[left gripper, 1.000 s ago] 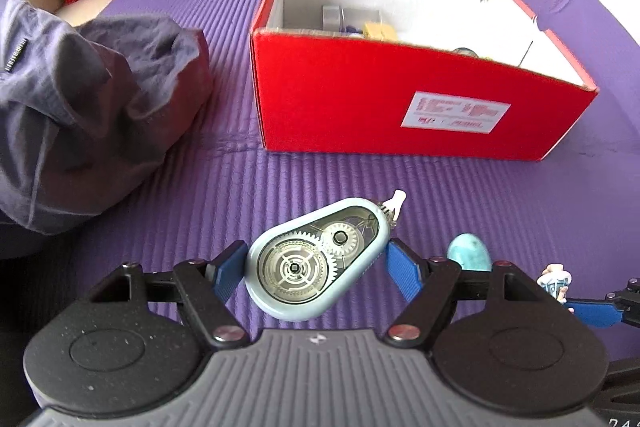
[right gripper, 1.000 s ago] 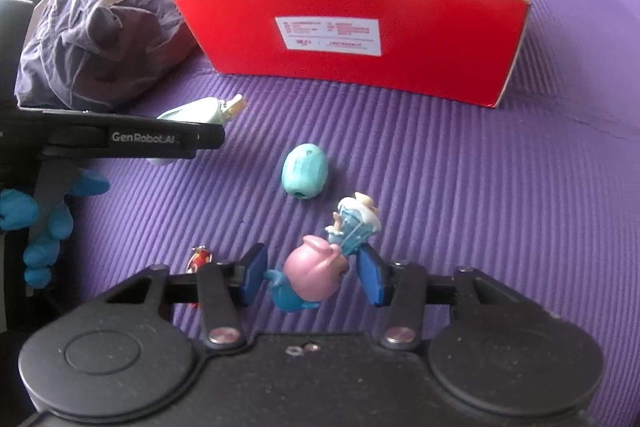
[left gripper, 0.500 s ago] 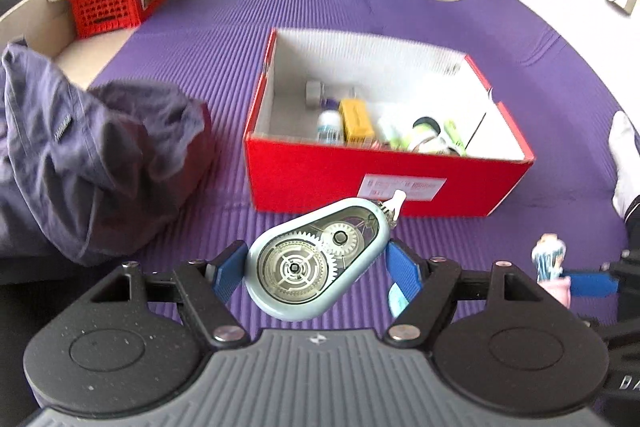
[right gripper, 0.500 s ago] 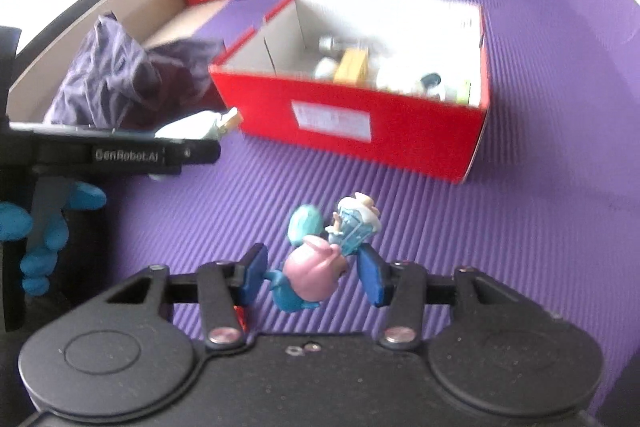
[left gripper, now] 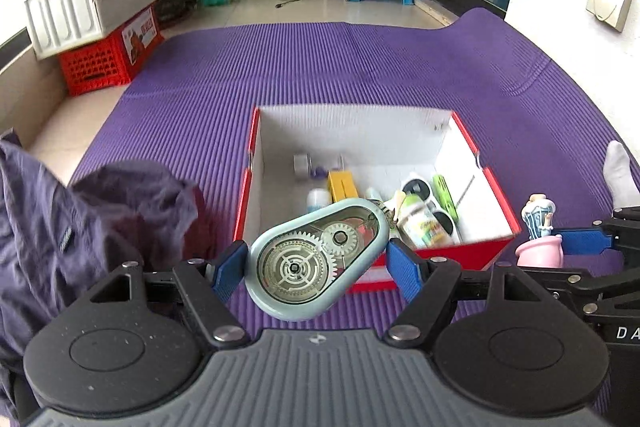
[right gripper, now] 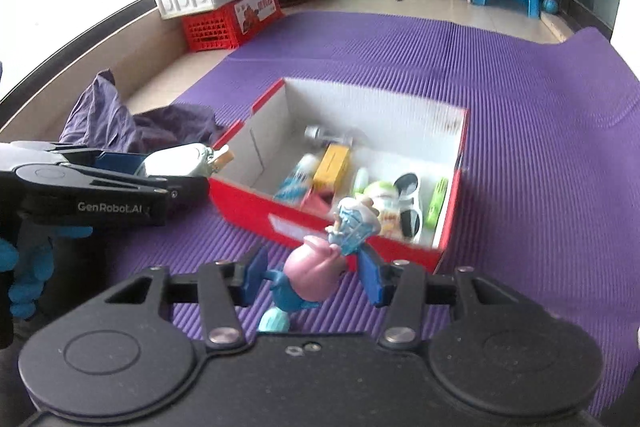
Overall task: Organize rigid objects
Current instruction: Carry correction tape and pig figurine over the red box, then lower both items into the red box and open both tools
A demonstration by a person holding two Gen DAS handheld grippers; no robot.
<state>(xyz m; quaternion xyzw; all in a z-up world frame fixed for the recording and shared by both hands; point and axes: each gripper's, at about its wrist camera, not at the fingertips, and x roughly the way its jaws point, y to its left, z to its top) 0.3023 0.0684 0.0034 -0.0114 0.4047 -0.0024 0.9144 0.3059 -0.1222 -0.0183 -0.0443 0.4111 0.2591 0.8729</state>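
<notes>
Purple ribbed floor mat point(left gripper: 360, 67) carries the red cardboard box point(left gripper: 440, 259), above whose near wall the left gripper point(left gripper: 318, 267) jaws pinch a pale-blue geared correction-tape dispenser point(left gripper: 316, 259) and the right gripper point(right gripper: 312, 273) jaws pinch a pink-and-blue toy figurine point(right gripper: 320, 263); releasing early could drop either outside.

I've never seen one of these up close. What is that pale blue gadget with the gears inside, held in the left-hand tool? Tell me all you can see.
The pale blue gadget looks like a correction tape dispenser: a teardrop-shaped, hard plastic shell with a clear window showing one large and one small gear. Its narrow end carries a small cream tip. It is held in the air, tilted, clamped between the left gripper's blue pads, in front of the open red box. Nothing else touches it.
</notes>
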